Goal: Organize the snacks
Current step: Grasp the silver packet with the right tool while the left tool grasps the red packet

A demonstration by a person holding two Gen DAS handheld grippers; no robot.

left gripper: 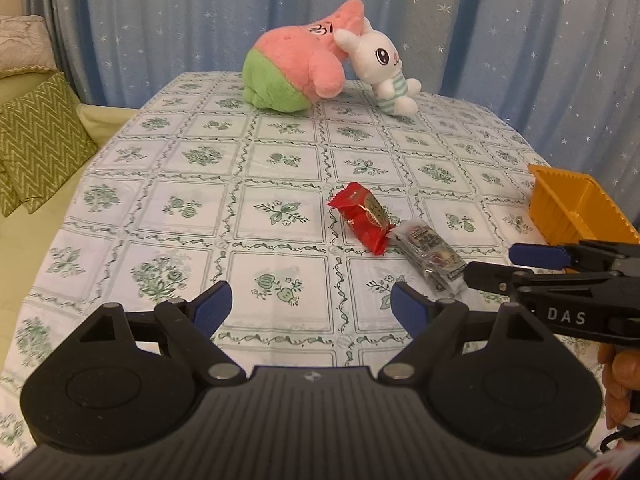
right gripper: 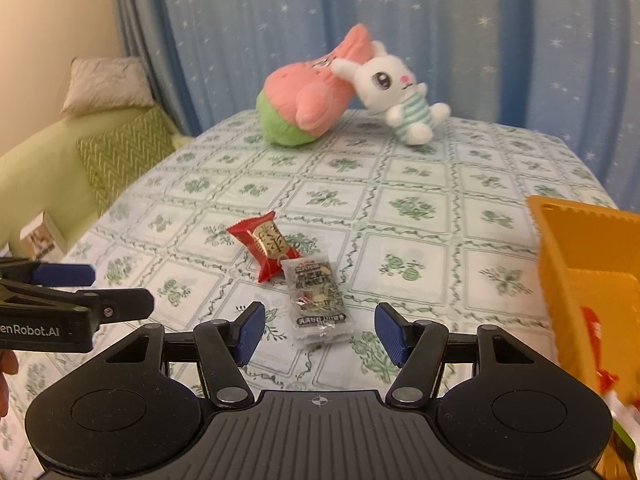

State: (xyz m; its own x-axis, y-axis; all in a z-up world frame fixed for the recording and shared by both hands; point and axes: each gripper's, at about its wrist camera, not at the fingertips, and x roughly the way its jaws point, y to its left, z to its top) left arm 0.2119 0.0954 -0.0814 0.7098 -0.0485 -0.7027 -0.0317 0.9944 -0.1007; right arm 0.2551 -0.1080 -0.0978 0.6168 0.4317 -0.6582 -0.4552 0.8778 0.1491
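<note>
Starry blue curtains behind, a red snack [right gripper: 265, 245] and clear packet [right gripper: 318, 300] lie touching on the worktop, outside the part-filled yellow bin [right gripper: 560, 248], right gripper [right gripper: 319, 332] and left gripper [left gripper: 310, 306] jaws both released.

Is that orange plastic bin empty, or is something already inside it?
Not empty: the orange plastic bin holds at least one red-and-white wrapper, seen from the right wrist.

The orange basket [right gripper: 560, 240] is cut off by the right frame edge; its contents, red and white wrappers [right gripper: 600, 360], are only partly visible. Print on the clear snack packet [right gripper: 316, 300] is too small to read. The sofa [left gripper: 24, 120] runs off-frame left.
</note>
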